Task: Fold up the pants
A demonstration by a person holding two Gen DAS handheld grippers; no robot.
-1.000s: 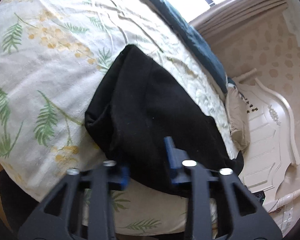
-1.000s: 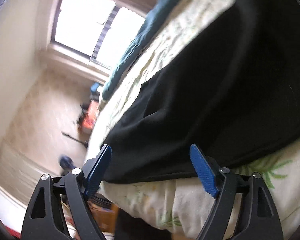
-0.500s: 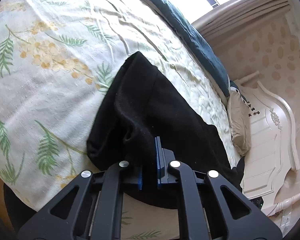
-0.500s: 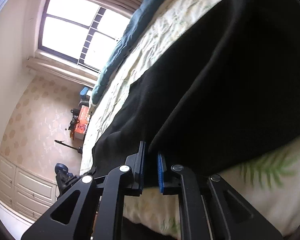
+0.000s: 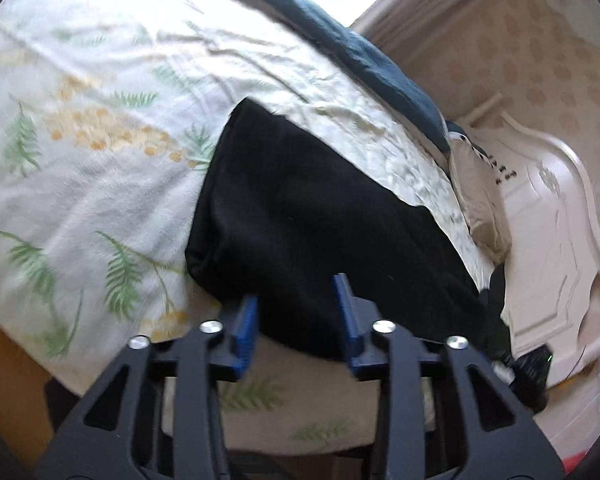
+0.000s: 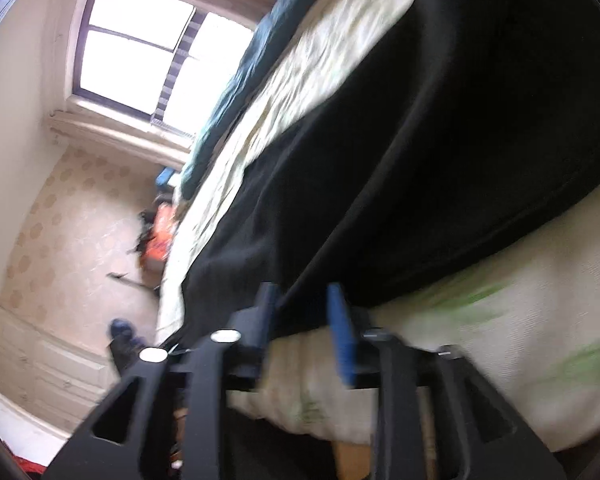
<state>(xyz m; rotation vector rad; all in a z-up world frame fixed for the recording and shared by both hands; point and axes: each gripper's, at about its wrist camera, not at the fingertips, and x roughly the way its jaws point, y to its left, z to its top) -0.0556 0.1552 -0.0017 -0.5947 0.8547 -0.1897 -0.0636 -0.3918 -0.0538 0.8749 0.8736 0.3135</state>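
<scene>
Left wrist: black pants (image 5: 320, 216) seemingly stretch diagonally toward the headboard (image 5: 548, 240); both claws opening, ungripped.

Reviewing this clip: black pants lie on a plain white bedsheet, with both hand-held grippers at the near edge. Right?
Not quite. The bedsheet is not plain: it carries a green fern and yellow flower print, clear in the left wrist view. The black pants do lie on it, with both hand-held grippers at the near edge.

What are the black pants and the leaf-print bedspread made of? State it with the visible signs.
Black pants: probably soft matte knit or fleece; no sheen, thick rounded folds, pale lint specks. Leaf-print bedspread: likely thin woven cotton, matte; fine creases, printed green fronds. Blur leaves both uncertain.
</scene>
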